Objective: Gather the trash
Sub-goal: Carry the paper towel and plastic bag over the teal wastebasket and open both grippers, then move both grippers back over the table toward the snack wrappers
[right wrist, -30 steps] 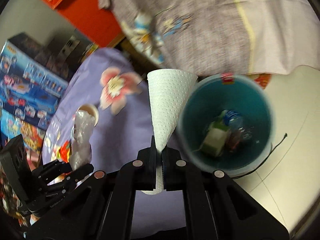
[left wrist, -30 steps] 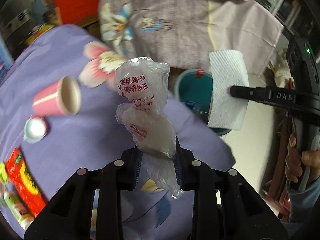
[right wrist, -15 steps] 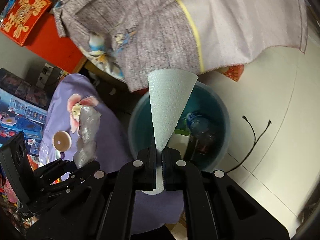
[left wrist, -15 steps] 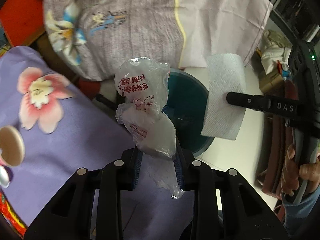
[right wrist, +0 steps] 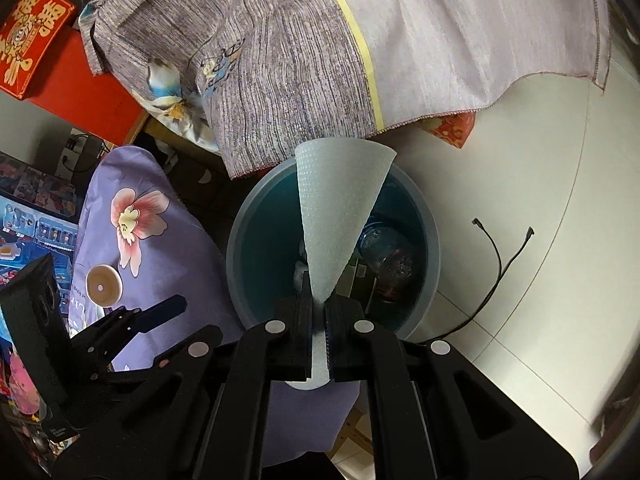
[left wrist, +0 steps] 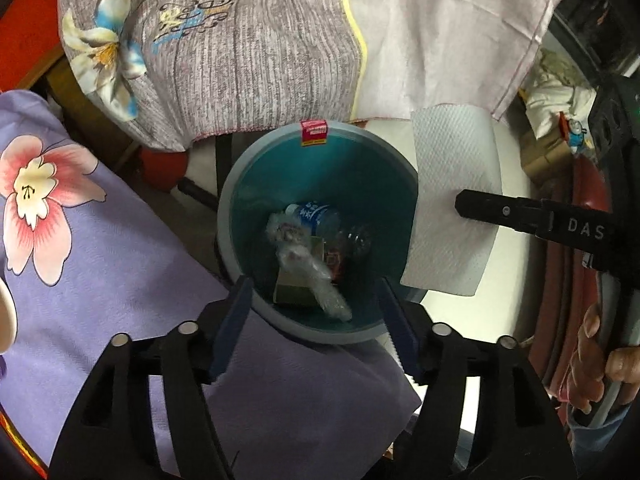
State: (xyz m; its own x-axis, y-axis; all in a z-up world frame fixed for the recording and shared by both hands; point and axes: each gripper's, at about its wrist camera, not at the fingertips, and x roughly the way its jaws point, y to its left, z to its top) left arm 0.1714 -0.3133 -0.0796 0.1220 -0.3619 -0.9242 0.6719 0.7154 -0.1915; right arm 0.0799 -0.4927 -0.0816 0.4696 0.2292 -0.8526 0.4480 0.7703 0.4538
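Above the teal bin [left wrist: 320,168], the left gripper [left wrist: 316,300] is pointing steeply down with its jaws spreading apart and nothing between the blue pads. The crumpled clear plastic bag [left wrist: 308,264] is lying loose inside the bin, below the gap of the jaws, resting on a cardboard carton [left wrist: 292,292] and next to a plastic bottle [left wrist: 320,216] with a blue label. A red sticker [left wrist: 314,133] is sitting on the bin's far rim.

Just to the right, the right gripper [right wrist: 318,308] is pinching a white paper towel [right wrist: 340,208] tight between its fingers; the sheet is fanning upward from the pads into a cone shape and hanging over the bin's opening. In the left wrist view the same towel [left wrist: 452,208] is overlapping the bin's right rim, and a person's hand [left wrist: 600,360] is gripping the handle of that tool at the right edge.

A purple flowered cloth [left wrist: 100,280] is covering the surface to the left of the bin, its corner drooping near the bin's near rim. A paper cup [right wrist: 104,285] is lying on that cloth. A grey striped cloth [right wrist: 280,60] with a yellow band is hanging behind the bin, and a black cable [right wrist: 496,264] is trailing across the pale floor [right wrist: 540,160] to the right.
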